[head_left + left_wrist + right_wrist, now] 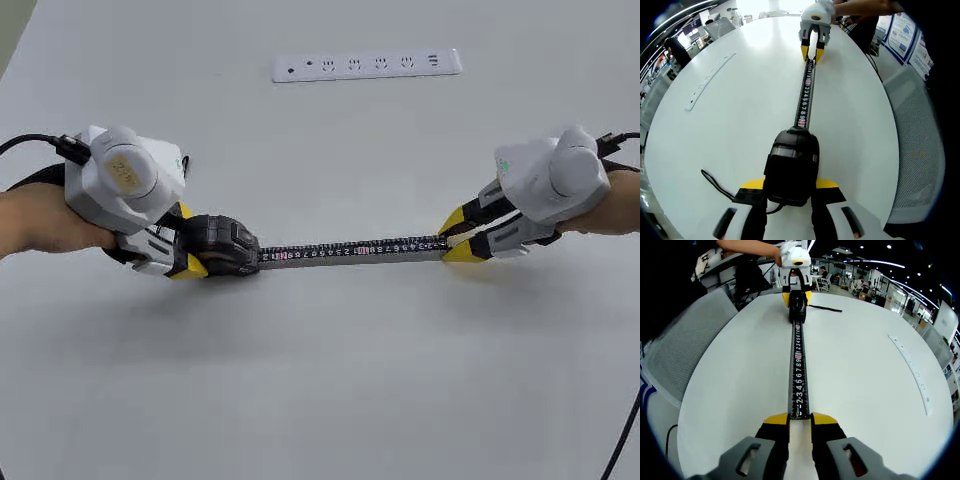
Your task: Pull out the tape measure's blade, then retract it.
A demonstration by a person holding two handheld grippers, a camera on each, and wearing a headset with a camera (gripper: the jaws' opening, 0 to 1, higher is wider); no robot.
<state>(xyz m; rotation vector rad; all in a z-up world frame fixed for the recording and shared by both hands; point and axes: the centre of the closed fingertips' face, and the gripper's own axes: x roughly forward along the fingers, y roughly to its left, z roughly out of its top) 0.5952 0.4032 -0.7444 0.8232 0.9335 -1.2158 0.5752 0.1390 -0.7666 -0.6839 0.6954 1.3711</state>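
Blade (pixel 350 249) of black steel, printed with white numerals and a few red marks, runs as a straight horizontal line across the middle of the head view. It is drawn out of a chunky black rubber-cased tape measure (pixel 222 243) at centre left. The left claw (pixel 192 240), white-bodied with yellow-tipped jaws, is closed around that tape measure, one jaw on each flank of the case. In the left gripper view the case sits at lower centre between the yellow tips, and the blade leads away from it toward the top of the frame.

The right claw (pixel 455 237), at centre right of the head view, has its yellow-tipped jaws drawn in tight on the free end of the blade. The right gripper view shows the lowest numerals just above the tips at lower centre, with the tape measure small at top centre. The two claws face each other, well apart, with the blade straight between them low over the plain white counter (pixel 320 380); whether it touches the surface I cannot tell.

A long white power strip (pixel 367 65) lies flat at top centre of the head view, well apart from the tape. A thin black cable (pixel 715 182) curls on the counter at lower left of the left gripper view, beside the left claw. A grey mesh chair (pixel 920 150) stands just off the counter's edge at the right of that view.
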